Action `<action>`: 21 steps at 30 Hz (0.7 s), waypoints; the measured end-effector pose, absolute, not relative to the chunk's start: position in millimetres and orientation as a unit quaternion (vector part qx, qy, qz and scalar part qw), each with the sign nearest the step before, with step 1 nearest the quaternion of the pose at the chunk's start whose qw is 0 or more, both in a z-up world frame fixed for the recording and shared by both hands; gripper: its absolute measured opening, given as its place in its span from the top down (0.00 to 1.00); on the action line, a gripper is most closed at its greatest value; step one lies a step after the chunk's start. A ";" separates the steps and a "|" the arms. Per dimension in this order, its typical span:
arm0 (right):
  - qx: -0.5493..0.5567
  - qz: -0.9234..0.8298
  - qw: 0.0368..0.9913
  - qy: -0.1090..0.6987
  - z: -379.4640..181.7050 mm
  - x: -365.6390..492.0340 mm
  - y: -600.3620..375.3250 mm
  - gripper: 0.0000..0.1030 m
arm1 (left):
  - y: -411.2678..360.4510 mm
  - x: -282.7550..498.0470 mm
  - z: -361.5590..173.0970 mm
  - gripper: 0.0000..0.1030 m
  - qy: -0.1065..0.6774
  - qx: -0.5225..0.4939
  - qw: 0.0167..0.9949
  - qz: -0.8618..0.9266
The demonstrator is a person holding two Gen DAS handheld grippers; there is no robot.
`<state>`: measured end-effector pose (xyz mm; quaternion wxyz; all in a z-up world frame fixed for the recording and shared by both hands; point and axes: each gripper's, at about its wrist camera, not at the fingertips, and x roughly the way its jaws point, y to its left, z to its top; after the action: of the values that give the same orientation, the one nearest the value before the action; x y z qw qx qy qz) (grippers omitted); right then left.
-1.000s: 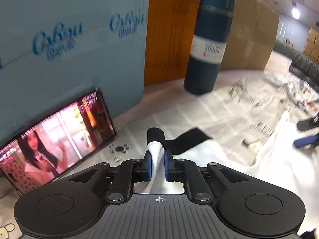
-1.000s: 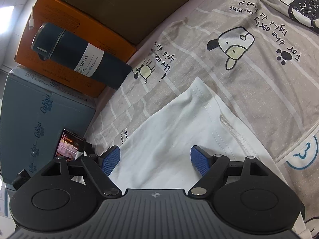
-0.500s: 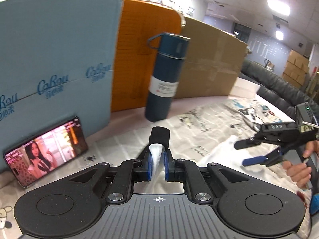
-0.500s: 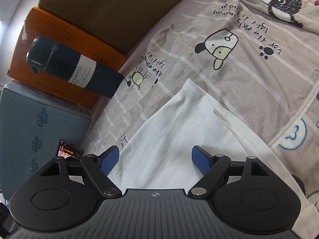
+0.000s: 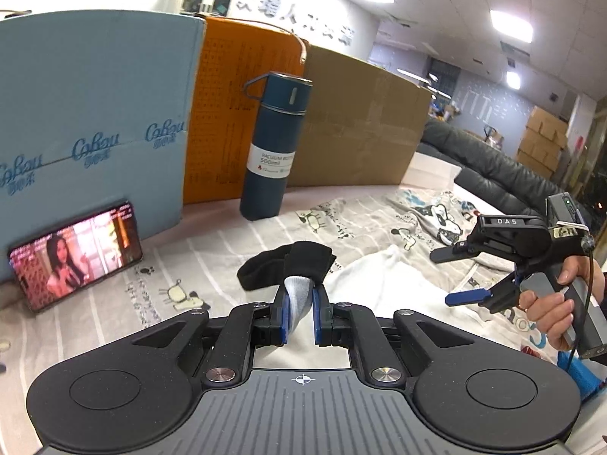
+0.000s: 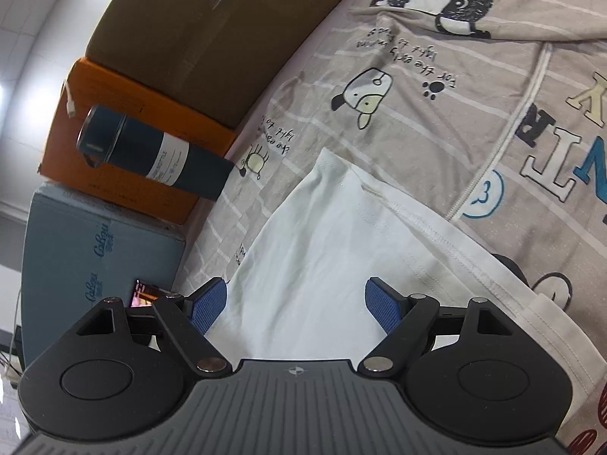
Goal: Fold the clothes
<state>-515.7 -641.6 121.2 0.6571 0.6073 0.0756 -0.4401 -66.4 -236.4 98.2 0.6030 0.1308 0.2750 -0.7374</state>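
Note:
A white T-shirt with a black collar lies on a cartoon-print sheet. In the left wrist view my left gripper is shut on a pinch of the shirt's white cloth just below the black collar and holds it raised. The rest of the shirt spreads to the right. My right gripper is open and empty, hovering over the shirt's white body. It also shows in the left wrist view, held by a hand at the right.
A dark blue vacuum bottle stands at the back by an orange box, a blue box and a brown carton. A phone playing video leans on the blue box.
My left gripper has lifted and tilted up with the shirt cloth in it; the black collar now hangs over the fingertips. The right gripper stays open and has moved a little nearer the shirt.

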 end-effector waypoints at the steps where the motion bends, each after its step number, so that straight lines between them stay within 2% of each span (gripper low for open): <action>1: 0.612 -0.441 0.653 0.067 120.4 -518.5 -641.5 0.23 | -233.4 -66.9 97.3 0.90 0.276 0.127 0.604 -0.737; 10: 0.672 -0.410 0.616 -0.017 101.8 -526.0 -655.3 0.23 | -204.8 -74.0 91.4 0.90 0.280 0.102 0.612 -0.732; 21: 0.679 -0.391 0.621 -0.006 91.2 -519.9 -678.6 0.23 | -163.2 -85.4 91.8 0.94 0.300 0.148 0.572 -0.749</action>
<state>-519.9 -678.6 91.2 0.6213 0.6789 -0.0065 -0.3912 -85.4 -163.2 91.8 0.5721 0.1475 0.2998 -0.7491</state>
